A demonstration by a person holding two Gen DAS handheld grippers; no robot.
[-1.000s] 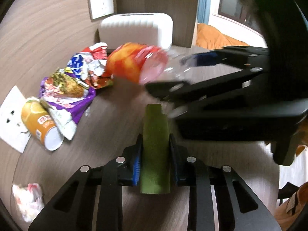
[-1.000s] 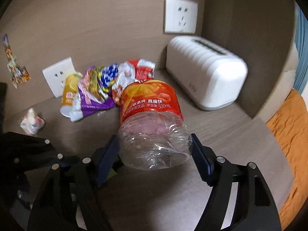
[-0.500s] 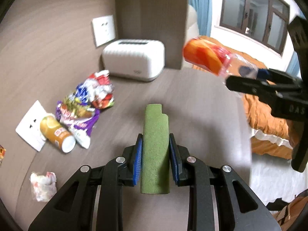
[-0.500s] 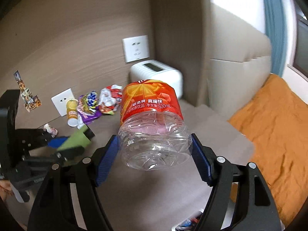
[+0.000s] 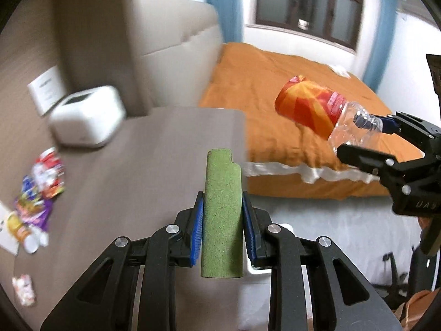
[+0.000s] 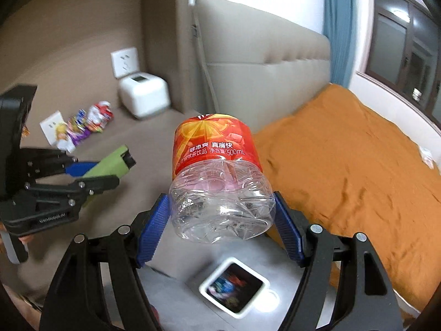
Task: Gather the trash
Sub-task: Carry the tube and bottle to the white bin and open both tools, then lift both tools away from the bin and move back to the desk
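Clearly empty, the plastic bottle [image 6: 217,182] looks light, thin-walled and easily crushed, so its ribbed clear base is the sensible hold; the right gripper [image 6: 220,220] pinches it there, above and just short of the white bin [image 6: 234,287] on the floor. Left of the bin, the left gripper [image 5: 222,229] is clamped on a stiff green lighter [image 5: 222,212]. Wrappers [image 6: 85,124] lie on the table [image 6: 143,143] beyond.

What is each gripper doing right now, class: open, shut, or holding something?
Left gripper: shut on the green lighter.
Right gripper: shut on the plastic bottle, clamped at its clear base.
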